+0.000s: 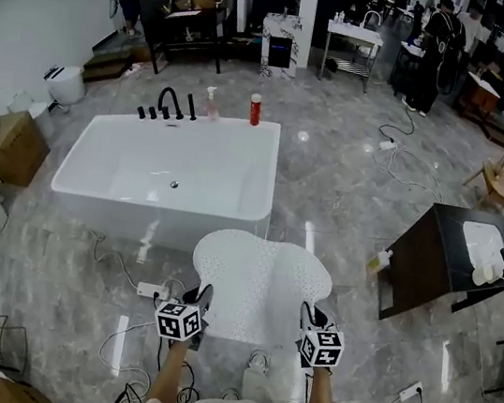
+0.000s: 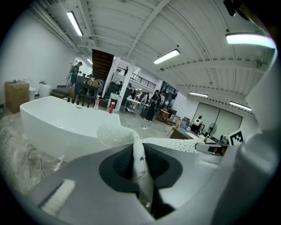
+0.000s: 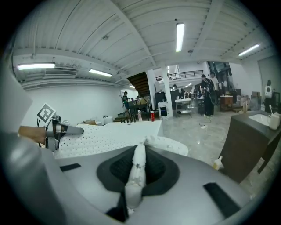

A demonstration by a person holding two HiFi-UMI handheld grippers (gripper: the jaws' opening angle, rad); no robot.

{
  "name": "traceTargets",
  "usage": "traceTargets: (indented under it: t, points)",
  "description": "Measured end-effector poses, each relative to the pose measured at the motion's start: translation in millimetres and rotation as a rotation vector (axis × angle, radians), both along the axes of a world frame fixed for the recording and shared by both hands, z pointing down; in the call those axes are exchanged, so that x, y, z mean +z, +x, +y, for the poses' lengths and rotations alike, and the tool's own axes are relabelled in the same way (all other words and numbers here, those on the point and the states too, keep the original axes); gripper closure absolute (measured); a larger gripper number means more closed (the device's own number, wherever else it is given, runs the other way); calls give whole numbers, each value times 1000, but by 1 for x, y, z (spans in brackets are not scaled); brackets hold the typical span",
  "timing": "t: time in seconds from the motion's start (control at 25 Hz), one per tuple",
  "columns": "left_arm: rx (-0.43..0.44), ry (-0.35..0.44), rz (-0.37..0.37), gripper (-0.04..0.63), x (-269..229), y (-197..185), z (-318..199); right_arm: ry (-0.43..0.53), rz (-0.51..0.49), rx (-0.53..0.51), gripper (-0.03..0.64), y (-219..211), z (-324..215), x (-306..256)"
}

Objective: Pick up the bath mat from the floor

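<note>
Left gripper: the left gripper is clamping its jaws together on the near left corner of the bath mat, with only a thin fold of white sheet squeezed between the pads.
Left-side risk: that narrow pinch is carrying half the load, so a jerk may be enough to pull the fold out.
Floor hazard: cables are lying beside the person's feet, inviting a snag or trip.
Bath mat: it is spreading out ahead, between the two grippers, its far edge near the bathtub.
Mat risk: the floppy far end may be dragging or catching on the tub.
Right gripper: the right gripper is pinching the near right corner likewise.
Right-side risk: uneven lifting could be twisting the sheet and loosening one grip.
</note>
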State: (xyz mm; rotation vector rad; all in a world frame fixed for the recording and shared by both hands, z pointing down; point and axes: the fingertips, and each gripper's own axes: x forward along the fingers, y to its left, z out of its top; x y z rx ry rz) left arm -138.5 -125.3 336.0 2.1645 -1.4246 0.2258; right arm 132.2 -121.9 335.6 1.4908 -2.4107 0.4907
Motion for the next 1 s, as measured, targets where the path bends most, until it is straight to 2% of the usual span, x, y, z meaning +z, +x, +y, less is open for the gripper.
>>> traceTargets:
  t: [0.24,0.48,1.0]
  points:
    - [-1,50,16,560,-32,-3,19,47,-6,15,584,6,24,-29]
    - [10,92,-2,560,-53,-3,28,81,13,0,584,4,34,-47]
    - [18,92,8,560,-54,-1,43,83,29,-4,584,1,49,-52]
